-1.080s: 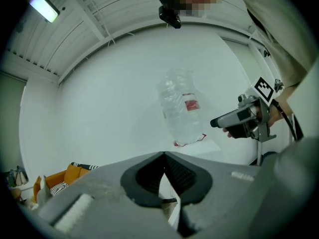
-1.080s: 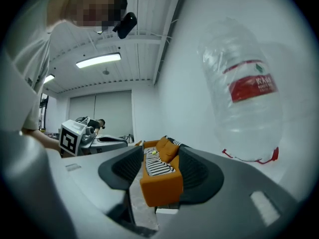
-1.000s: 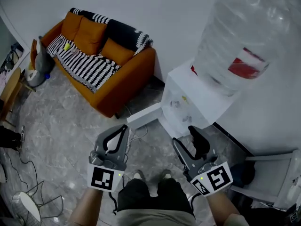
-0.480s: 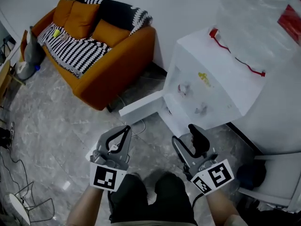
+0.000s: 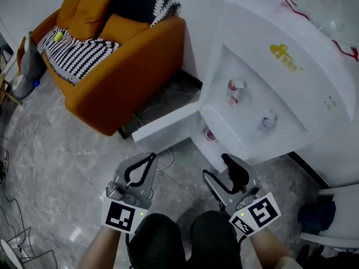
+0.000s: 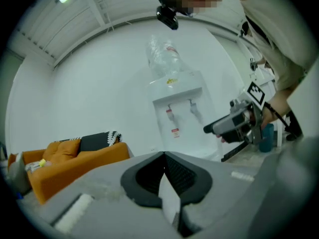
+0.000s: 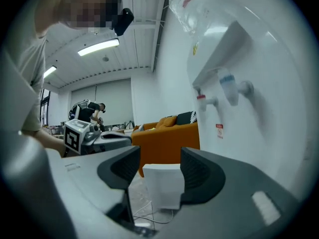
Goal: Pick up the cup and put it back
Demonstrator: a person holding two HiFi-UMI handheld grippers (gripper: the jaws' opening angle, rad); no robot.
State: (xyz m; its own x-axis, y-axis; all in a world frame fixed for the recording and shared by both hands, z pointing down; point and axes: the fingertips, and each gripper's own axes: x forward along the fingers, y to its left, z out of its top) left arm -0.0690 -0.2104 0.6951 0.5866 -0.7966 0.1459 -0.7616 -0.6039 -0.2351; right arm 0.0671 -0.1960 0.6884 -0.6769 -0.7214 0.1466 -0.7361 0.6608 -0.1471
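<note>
A white water dispenser (image 5: 263,66) stands against the wall, with a red tap (image 5: 235,88) and a blue tap (image 5: 268,119). Its lower door (image 5: 165,129) hangs open toward the left. Inside the low compartment sits a small reddish cup (image 5: 209,134), partly hidden. My left gripper (image 5: 149,158) hovers over the floor in front of the door, its jaws together and empty. My right gripper (image 5: 219,170) is just below the compartment, open with nothing between its fingers. In the right gripper view the white door (image 7: 162,185) shows through the gap of the right gripper (image 7: 159,168).
An orange sofa (image 5: 112,55) with a striped blanket fills the far left. A thin cable (image 5: 164,160) lies on the marble floor by the door. A blue object (image 5: 317,217) and a white frame sit at the right. The person's knees (image 5: 185,240) are below both grippers.
The view and both grippers have sunk toward the floor. The dispenser's front and open low compartment have come into sight, and the bottle has slid out of the top.
</note>
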